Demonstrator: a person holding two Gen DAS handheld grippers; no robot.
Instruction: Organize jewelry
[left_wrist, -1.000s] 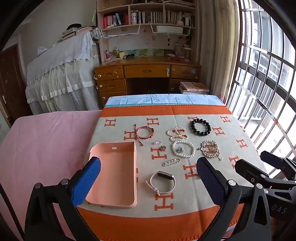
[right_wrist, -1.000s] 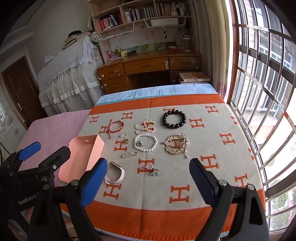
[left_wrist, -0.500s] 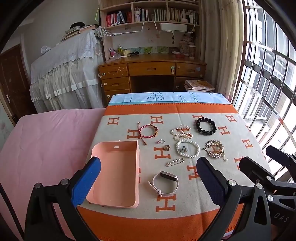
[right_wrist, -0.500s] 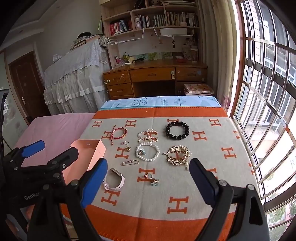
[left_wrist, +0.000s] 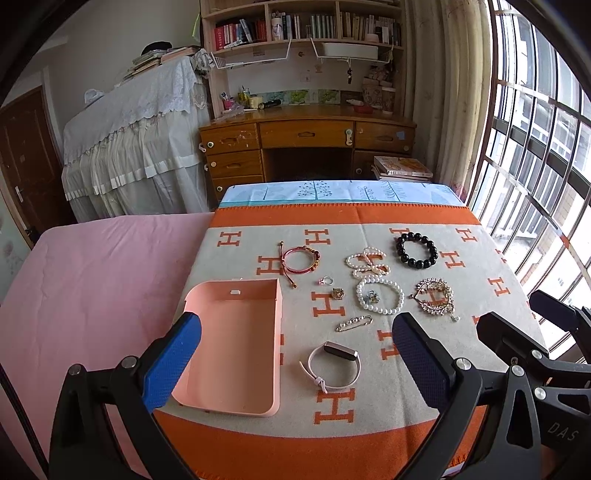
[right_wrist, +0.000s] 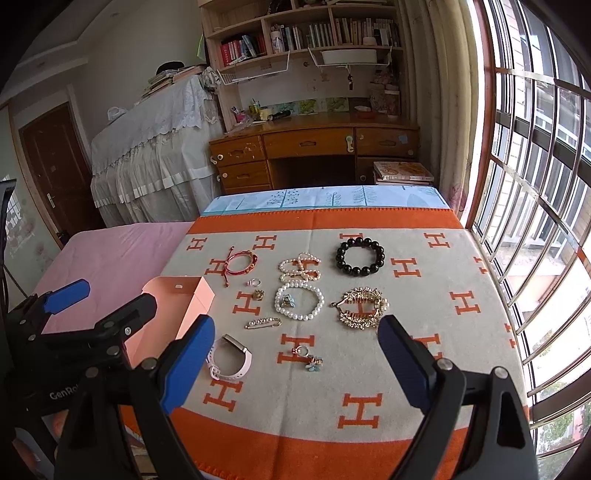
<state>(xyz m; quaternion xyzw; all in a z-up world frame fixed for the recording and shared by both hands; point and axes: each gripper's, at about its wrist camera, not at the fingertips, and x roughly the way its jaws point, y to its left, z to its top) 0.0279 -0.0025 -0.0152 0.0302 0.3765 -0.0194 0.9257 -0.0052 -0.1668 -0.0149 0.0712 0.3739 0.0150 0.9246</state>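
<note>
Jewelry lies spread on an orange and grey blanket (left_wrist: 332, 443). A pink tray (left_wrist: 232, 350) sits at the left, with nothing in it. Near it lie a white wristband (left_wrist: 334, 363), a gold pin (left_wrist: 354, 323), a pearl bracelet (left_wrist: 379, 296), a red cord bracelet (left_wrist: 301, 258), a black bead bracelet (left_wrist: 416, 250) and a gold ornament (left_wrist: 435, 297). A small ring with a blue charm (right_wrist: 308, 356) shows in the right wrist view. My left gripper (left_wrist: 295, 363) and right gripper (right_wrist: 295, 363) both hover open above the near edge, holding nothing.
A pink sheet (left_wrist: 92, 288) covers the bed left of the blanket. Beyond the bed stand a wooden desk (left_wrist: 306, 136) with bookshelves, a cloth-covered piece of furniture (left_wrist: 136, 140) and a barred window (left_wrist: 535, 147) on the right.
Both grippers have tilted up and drawn back a little, so the jewelry sits lower in both views. Nothing on the blanket has moved.
</note>
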